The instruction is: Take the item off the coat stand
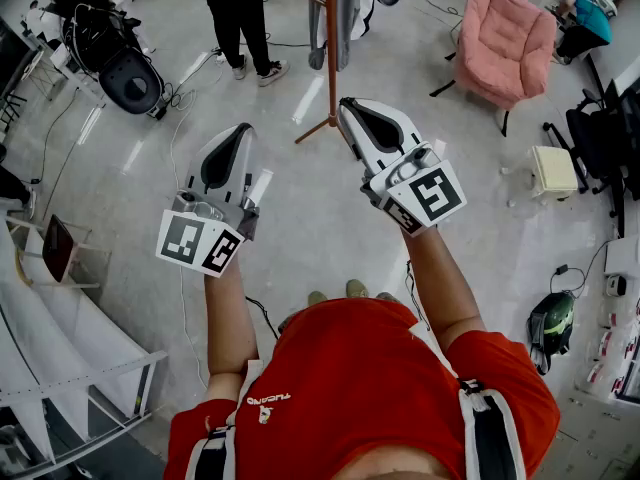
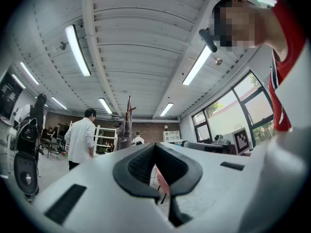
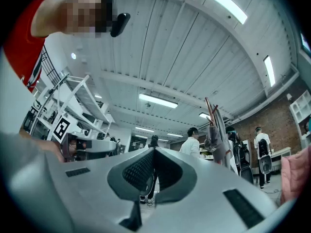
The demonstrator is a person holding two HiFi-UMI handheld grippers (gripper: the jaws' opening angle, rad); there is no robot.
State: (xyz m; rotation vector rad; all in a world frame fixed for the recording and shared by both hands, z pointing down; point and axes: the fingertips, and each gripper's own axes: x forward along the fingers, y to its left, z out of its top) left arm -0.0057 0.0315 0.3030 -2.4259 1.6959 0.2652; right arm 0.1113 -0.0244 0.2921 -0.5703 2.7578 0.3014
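A wooden coat stand (image 1: 331,48) rises from the floor ahead of me, with a grey garment (image 1: 345,8) hanging from its upper pegs. My right gripper (image 1: 346,105) is held up close to the stand's lower pole, jaws together and empty. My left gripper (image 1: 243,130) hangs further left, also shut with nothing in it. In the left gripper view the stand (image 2: 129,111) and garment (image 2: 122,135) appear far off beyond the closed jaws (image 2: 154,147). The right gripper view shows the stand (image 3: 212,111) and garment (image 3: 214,141) to the right of its closed jaws (image 3: 154,150).
A person in a white coat (image 1: 240,13) stands left of the stand. A pink armchair (image 1: 505,38) sits at the back right, a small white stool (image 1: 553,171) near it. Black equipment (image 1: 130,78) and cables lie at the back left. White shelving (image 1: 60,368) lines the left side.
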